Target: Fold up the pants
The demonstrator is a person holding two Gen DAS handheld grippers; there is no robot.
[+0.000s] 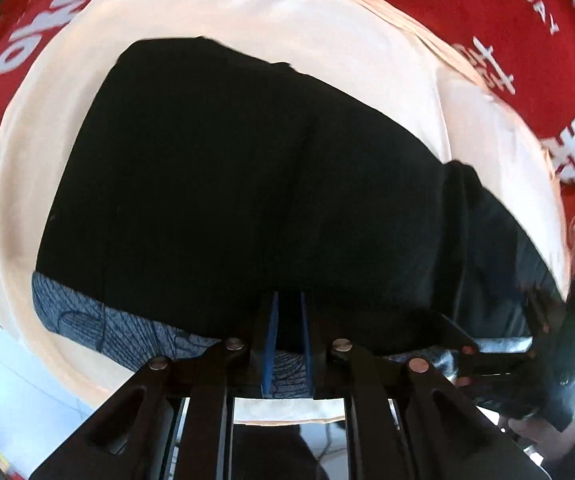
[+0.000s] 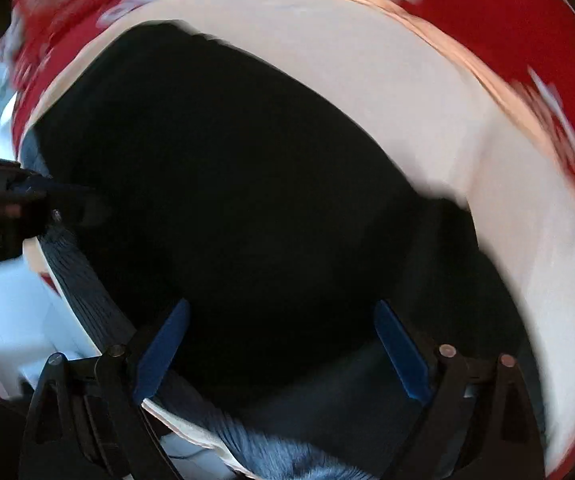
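Note:
Black pants (image 1: 227, 180) lie folded into a broad block on a cream cloth (image 1: 287, 20). A grey patterned inner band (image 1: 79, 312) shows along their near edge. My left gripper (image 1: 288, 300) points steeply down at that near edge, its blue pads shut on the pants' fabric. In the right wrist view the pants (image 2: 247, 200) fill the middle. My right gripper (image 2: 282, 308) hangs over them with its blue pads wide open and nothing pinched between them. The right gripper (image 1: 527, 344) also shows at the right edge of the left wrist view, beside the pants' folded end.
A red tablecloth (image 1: 467, 0) with white lettering lies under the cream cloth (image 2: 367, 60) and runs round its far side. The left gripper's body (image 2: 27, 200) juts in at the left of the right wrist view. The right wrist view is blurred by motion.

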